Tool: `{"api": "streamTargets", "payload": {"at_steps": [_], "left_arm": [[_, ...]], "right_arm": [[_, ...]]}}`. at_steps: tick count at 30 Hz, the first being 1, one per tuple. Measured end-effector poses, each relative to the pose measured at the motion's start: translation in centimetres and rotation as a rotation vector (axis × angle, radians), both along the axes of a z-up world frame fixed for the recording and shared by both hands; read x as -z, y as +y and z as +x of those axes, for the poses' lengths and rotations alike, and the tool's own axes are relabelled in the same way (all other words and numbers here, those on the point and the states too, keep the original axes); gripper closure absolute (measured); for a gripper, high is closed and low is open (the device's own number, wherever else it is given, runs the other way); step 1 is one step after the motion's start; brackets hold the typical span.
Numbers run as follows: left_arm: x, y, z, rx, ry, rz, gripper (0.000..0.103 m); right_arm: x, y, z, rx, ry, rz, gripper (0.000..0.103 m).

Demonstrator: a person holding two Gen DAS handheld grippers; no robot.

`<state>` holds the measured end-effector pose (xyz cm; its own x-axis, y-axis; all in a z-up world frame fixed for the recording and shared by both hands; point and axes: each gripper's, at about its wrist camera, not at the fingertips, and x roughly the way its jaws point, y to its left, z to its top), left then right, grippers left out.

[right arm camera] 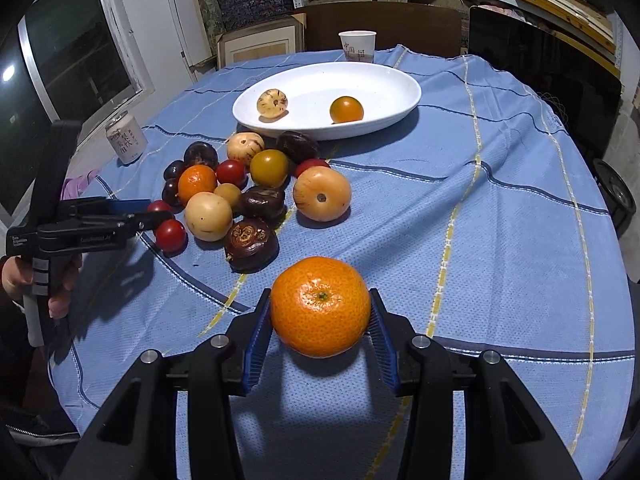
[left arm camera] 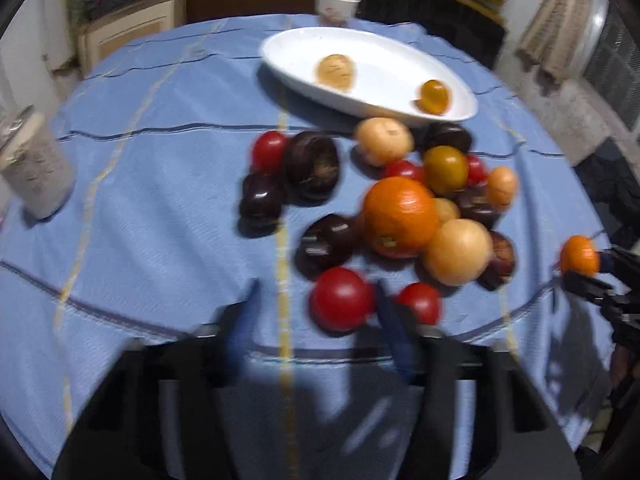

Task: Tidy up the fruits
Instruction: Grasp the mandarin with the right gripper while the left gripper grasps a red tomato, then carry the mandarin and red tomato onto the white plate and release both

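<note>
My right gripper (right arm camera: 320, 316) clamps the firm, light tangerine (right arm camera: 320, 306) across its middle at the near desk edge, while my left gripper (left arm camera: 316, 300) gapes wide around a squashable tomato (left arm camera: 341, 299).

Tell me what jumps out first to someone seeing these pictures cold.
The bright orange mandarin clamped between the right gripper fingers, just above the blue tablecloth, dominates the right wrist view. Behind it lies a heap of red, dark purple and tan fruit, with the open left gripper nosing toward a red tomato at the heap's near edge. Farther back, a white oval dish holds only two fruits.
</note>
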<state>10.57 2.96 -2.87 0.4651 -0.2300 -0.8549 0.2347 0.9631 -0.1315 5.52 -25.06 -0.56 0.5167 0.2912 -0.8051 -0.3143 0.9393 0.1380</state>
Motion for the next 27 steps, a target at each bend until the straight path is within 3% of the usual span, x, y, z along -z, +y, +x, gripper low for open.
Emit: {"api": "streamTargets", "payload": {"at_steps": [2, 9, 18, 27], "left_arm": [[0.1, -0.8, -0.1, 0.017, -0.001, 0.01, 0.074], [-0.3, -0.5, -0.8, -0.014, 0.01, 0.009, 0.076], [-5.5, 0.3, -0.8, 0.005, -0.074, 0.022, 0.076], [-8.3, -2.2, 6.1, 0.038, -0.134, 0.038, 0.076]], "right_arm": [[0.1, 0.0, 0.0, 0.002, 0.003, -0.003, 0.056], [0.1, 0.1, 0.0, -0.002, 0.005, 0.001, 0.056], [-2.6, 0.6, 1.4, -0.028, -0.041, 0.015, 0.056], [-6.4, 2.4, 7.8, -0.066, -0.128, 0.031, 0.056]]}}
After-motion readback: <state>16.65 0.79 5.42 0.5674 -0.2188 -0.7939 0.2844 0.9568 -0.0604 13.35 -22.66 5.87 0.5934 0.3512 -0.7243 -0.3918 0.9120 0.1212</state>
